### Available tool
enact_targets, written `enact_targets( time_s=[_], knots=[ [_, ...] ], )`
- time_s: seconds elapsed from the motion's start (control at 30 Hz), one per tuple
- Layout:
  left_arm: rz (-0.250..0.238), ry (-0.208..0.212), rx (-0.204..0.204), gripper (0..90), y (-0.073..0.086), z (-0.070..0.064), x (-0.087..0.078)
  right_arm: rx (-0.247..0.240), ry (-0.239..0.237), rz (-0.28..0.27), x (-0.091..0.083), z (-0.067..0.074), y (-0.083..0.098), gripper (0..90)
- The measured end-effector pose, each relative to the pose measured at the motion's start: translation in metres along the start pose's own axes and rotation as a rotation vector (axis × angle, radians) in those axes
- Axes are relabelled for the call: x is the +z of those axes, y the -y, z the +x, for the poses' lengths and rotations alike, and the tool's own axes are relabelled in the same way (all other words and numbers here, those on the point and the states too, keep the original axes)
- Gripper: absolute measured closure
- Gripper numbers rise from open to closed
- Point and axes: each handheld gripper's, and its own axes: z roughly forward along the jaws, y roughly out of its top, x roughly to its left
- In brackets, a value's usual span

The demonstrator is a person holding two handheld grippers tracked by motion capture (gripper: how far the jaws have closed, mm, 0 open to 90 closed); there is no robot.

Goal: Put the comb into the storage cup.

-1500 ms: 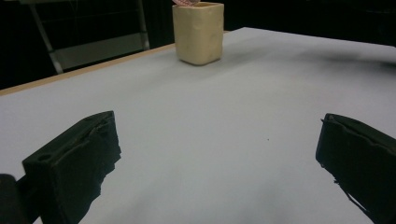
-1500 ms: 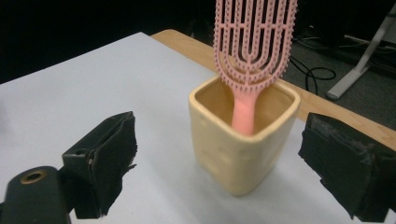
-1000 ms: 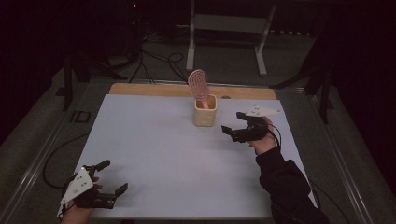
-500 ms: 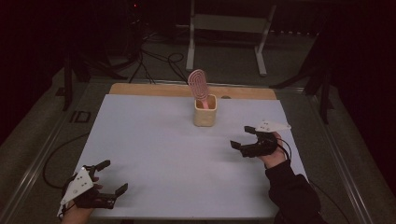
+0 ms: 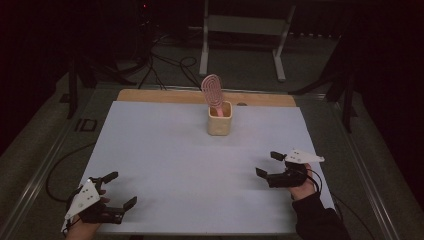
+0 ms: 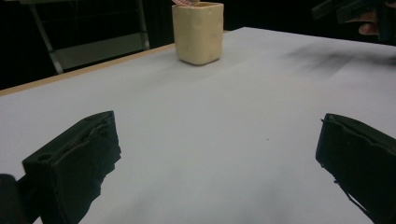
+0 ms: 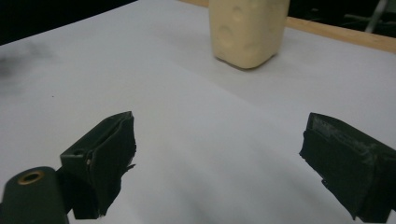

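A cream-coloured cup (image 5: 220,118) stands upright at the far middle of the white table (image 5: 190,165), with a pink oval brush (image 5: 213,92) sticking out of it. The same cup (image 6: 198,31) rises far ahead in the left gripper view, and the cup (image 7: 246,30) stands closer in the right gripper view. My left gripper (image 5: 120,189) rests open near the front left corner, nothing between its jaws. My right gripper (image 5: 268,164) is open at the right side, low over the table, nothing held, pointing left toward the cup.
A wooden strip (image 5: 150,96) runs along the table's far edge. Behind it stands a metal frame (image 5: 240,30) on a dark floor with cables (image 5: 165,65). The other gripper (image 6: 350,9) shows at the top right of the left gripper view.
My right gripper has drawn back from beside the cup toward the front right of the table and lower. The left gripper has stayed put.
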Motion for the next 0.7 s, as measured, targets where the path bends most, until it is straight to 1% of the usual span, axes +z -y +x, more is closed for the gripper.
enact_targets(
  time_s=[0.03,0.07,0.2,0.23,0.33,0.53,0.7],
  knots=[
    [0.000,0.001,-0.001,0.0,0.000,0.000,0.000,-0.007,0.010,-0.008,-0.003,0.000,0.003,9.7],
    [-0.001,0.000,-0.002,0.0,0.000,0.000,0.000,-0.002,0.013,-0.005,-0.005,0.001,0.006,9.7],
    [0.002,0.001,-0.002,0.0,0.000,0.000,0.000,-0.010,0.040,0.025,-0.012,0.002,0.016,9.7],
    [0.001,0.002,-0.001,0.0,0.000,0.000,0.000,-0.003,0.042,0.031,-0.014,0.002,0.019,9.7],
    [0.003,0.000,-0.004,0.0,0.000,0.000,0.001,0.011,0.029,0.027,-0.018,0.001,0.026,9.7],
    [0.004,-0.001,0.000,0.0,0.000,-0.001,0.001,0.027,0.028,0.022,-0.029,0.004,0.037,9.7],
    [0.005,0.001,-0.002,0.0,0.000,-0.001,0.001,0.002,0.033,0.005,-0.032,0.005,0.042,9.8]
  ],
)
